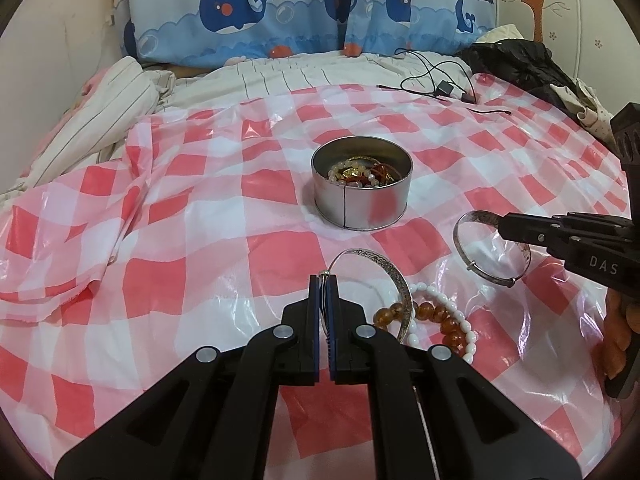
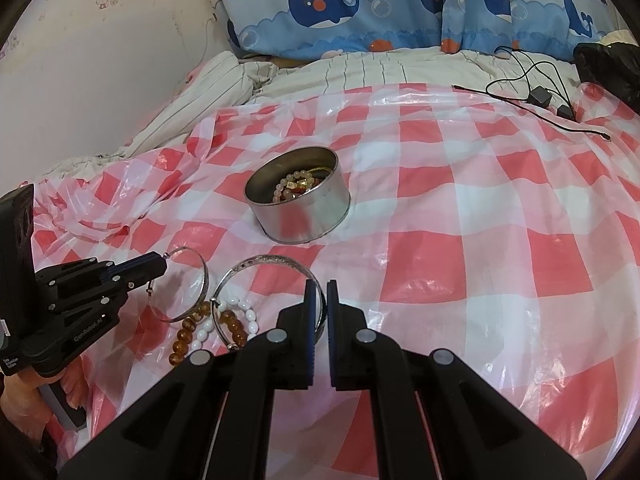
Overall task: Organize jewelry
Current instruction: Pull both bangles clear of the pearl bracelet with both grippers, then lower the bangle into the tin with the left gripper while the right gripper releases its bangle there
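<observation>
In the left wrist view, low in the middle, the left gripper (image 1: 325, 280) has its fingers clenched on a silver bangle (image 1: 394, 280). The bangle stands up on its edge. Just to the right of it lie a white bead bracelet (image 1: 448, 304) and an amber bead bracelet (image 1: 444, 320), touching each other on the red and white checked sheet (image 1: 200, 280) that covers the bed.

At the right edge of that view, the right gripper (image 1: 500, 226) is clenched on a second silver bangle (image 1: 480, 268). In the right wrist view this bangle sits between the fingers (image 2: 310, 300), low in the middle.

Farther up, near the middle, stands a round metal tin (image 1: 362, 210) with beads and gold things inside. Black cables (image 1: 436, 80) lie at the upper right. Whale pillows (image 1: 240, 12) are at the top.
</observation>
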### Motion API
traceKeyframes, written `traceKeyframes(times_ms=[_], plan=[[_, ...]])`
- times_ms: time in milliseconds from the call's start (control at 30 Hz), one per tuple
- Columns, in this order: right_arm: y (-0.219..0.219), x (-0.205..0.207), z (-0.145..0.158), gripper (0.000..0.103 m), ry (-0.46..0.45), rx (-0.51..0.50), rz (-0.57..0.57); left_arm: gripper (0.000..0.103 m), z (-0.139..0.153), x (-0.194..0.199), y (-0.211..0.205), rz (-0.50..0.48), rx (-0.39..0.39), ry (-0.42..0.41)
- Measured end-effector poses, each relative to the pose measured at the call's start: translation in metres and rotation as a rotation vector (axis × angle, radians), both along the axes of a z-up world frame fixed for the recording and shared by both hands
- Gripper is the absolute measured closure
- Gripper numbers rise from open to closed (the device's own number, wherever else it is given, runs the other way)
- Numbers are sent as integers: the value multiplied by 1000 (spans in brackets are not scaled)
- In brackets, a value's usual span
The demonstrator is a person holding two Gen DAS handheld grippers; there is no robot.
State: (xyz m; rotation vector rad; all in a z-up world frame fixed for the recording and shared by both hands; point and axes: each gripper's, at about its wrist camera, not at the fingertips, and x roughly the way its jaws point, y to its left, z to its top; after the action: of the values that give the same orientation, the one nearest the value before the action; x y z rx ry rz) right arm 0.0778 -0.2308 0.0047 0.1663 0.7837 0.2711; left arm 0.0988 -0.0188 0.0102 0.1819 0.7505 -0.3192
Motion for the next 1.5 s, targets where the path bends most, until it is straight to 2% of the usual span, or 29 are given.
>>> traceKeyframes(times_ms=[300,667,900,1333,1400,1500], plan=[[-1,7,5,97,-24,32,-16,100,9,5,2,6,-57,-4],[-5,19,16,97,-65,14,-34,100,17,29,-3,-3,-111,-12],[-4,34,21,97,-78,-16,-36,100,16,50,-11,-10,-125,-11],[4,83,26,97,-104,-104,-46,100,19,112,-37,-30,-167,-13],[8,89,25,97,-104,-113,-40,99,15,120,-40,-31,-163,-1],[22,102,23,97,-110,-170,-34,98,2,133,-45,-41,-108,51]])
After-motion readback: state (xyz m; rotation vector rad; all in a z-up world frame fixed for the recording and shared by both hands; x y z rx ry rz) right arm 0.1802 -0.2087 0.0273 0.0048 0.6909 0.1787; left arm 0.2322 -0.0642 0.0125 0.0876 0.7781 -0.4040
